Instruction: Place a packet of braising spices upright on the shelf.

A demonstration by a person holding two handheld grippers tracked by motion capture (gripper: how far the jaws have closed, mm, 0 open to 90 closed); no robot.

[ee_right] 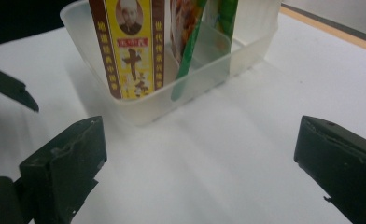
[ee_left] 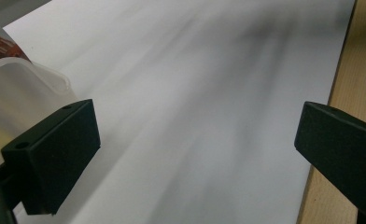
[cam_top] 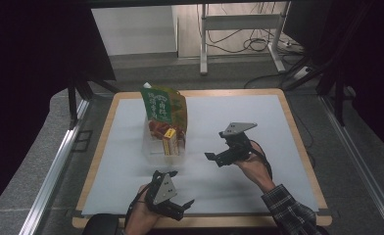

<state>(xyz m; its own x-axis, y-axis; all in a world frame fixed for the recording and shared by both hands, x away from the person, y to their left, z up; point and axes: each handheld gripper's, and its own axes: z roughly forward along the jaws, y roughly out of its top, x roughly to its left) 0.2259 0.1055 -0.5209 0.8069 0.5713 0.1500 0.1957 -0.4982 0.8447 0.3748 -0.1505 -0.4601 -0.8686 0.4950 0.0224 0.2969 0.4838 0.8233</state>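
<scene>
Grippers hover over a white-covered table [cam_top: 258, 112] on which a clear plastic tub [cam_top: 153, 155] stands left of centre, holding two upright packets. The taller one, a green snack bag [cam_top: 163, 108] printed with white characters, leans against the tub's far end; a narrow yellow-and-brown box [cam_top: 169, 142] bearing a portrait and a dark cross-shaped character stands in front of it.

The right gripper [cam_top: 218, 157], held in a hand [cam_top: 256, 166] with a plaid sleeve, sits just right of the tub with its jaws pointing toward it. In the right gripper view its jaws stand wide apart with nothing between them, the right gripper [ee_right: 197, 163] above bare white cover and the tub [ee_right: 144, 109] just ahead, the yellow box [ee_right: 130, 51] at its near wall and the green bag [ee_right: 190, 51] beside it.

The left gripper [cam_top: 180, 203] is near the table's front edge, below the tub and apart from it. In the left gripper view the left gripper [ee_left: 197, 140] is likewise spread wide and holds nothing, with a corner of the tub [ee_left: 27, 84] behind the left-hand jaw and the table's wooden rim [ee_left: 354, 70] at the right.
</scene>
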